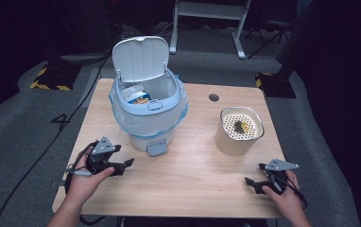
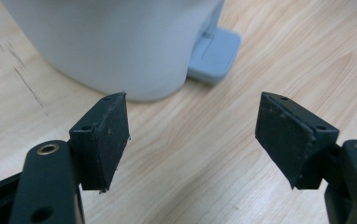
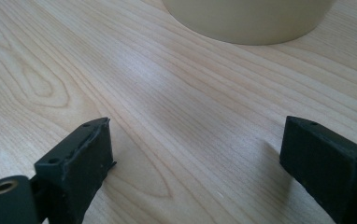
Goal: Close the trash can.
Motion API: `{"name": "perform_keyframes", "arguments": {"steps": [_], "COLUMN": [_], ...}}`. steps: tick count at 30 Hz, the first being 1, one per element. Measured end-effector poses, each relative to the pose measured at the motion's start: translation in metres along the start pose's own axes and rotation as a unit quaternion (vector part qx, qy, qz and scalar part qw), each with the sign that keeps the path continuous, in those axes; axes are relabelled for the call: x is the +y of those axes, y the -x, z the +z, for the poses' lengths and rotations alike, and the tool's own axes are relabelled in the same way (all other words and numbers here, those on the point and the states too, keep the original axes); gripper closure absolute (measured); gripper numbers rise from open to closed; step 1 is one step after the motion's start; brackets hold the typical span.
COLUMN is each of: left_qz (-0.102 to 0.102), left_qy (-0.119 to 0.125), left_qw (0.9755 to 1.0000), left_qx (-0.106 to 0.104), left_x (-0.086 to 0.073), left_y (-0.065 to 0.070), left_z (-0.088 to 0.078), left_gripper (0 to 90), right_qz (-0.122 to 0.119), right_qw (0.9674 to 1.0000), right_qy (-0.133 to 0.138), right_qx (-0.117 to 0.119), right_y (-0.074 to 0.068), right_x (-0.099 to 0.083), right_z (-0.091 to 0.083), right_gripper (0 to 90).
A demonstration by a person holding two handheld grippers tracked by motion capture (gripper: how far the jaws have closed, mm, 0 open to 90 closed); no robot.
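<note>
A wooden table (image 1: 183,184) is seen from above, with a pale blue pedal bin (image 1: 148,113) standing at its back left, lid raised and a plastic liner folded over the rim, some packaging lying inside. In front of the bin and to its left, the left gripper (image 1: 124,166) is held just above the tabletop, its jaws spread wide with nothing between them, pointing toward the bin's foot pedal (image 1: 157,148). To the right of the bin stands a cream round container (image 1: 237,132) with a perforated top and a small dark scrap on it, and nearer the front edge, well to the right of the bin, the right gripper (image 1: 253,184) rests low with jaws also spread and empty
</note>
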State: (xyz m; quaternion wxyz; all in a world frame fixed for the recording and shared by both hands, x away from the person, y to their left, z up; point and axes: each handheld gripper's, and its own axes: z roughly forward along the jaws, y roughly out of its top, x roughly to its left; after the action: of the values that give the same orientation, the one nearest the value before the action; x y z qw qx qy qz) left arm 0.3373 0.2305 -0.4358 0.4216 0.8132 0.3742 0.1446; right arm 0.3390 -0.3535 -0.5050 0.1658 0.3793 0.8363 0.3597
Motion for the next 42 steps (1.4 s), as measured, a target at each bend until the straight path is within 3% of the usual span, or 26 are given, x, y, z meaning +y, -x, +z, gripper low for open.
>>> {"name": "perform_keyframes", "arguments": {"steps": [4,9,15,19,24,26,31,34,42], "left_qz": [-0.008,-0.001,-0.002,-0.009,-0.016,-0.003,0.021,0.029,0.014], "left_qy": [0.030,0.042,0.076,0.106,0.152,0.164,0.170,0.169,0.187], "left_qw": [0.9994,0.9991,0.9970,0.9934,0.9855,0.9834,0.9824,0.9831,0.9813], "left_qx": [-0.015,-0.003,-0.016,-0.043,-0.074,-0.076,-0.074,-0.065,-0.044], "left_x": [0.012,0.028,0.052,0.069,0.084,0.090,0.107,0.118,0.147], "left_y": [-0.005,-0.012,-0.018,-0.025,-0.038,-0.040,-0.044,-0.048,-0.060], "left_z": [-0.014,-0.027,-0.042,-0.049,-0.056,-0.060,-0.069,-0.074,-0.081], "left_gripper": [26.0,26.2,26.2,23.8,20.9,22.2,25.2,30.2,31.1], "right_qz": [0.000,0.000,0.000,0.000,0.000,0.000,0.000,0.000,-0.005], "right_qw": [1.0000,1.0000,1.0000,1.0000,1.0000,1.0000,1.0000,1.0000,1.0000], "right_qy": [0.000,0.000,0.000,0.000,0.000,0.000,0.000,0.000,0.000], "right_qx": [0.000,0.000,0.000,0.000,0.000,0.000,0.000,0.000,0.004], "right_y": [0.000,0.000,0.000,0.000,0.000,0.000,0.000,0.000,0.001], "right_x": [0.000,0.000,0.000,0.000,0.000,0.000,0.000,0.000,0.002], "right_z": [0.000,0.000,0.000,0.000,0.000,0.000,0.000,0.000,0.003], "right_gripper": [9.5,9.5,9.5,9.5,9.5,9.5,9.5,9.4,8.8]}}
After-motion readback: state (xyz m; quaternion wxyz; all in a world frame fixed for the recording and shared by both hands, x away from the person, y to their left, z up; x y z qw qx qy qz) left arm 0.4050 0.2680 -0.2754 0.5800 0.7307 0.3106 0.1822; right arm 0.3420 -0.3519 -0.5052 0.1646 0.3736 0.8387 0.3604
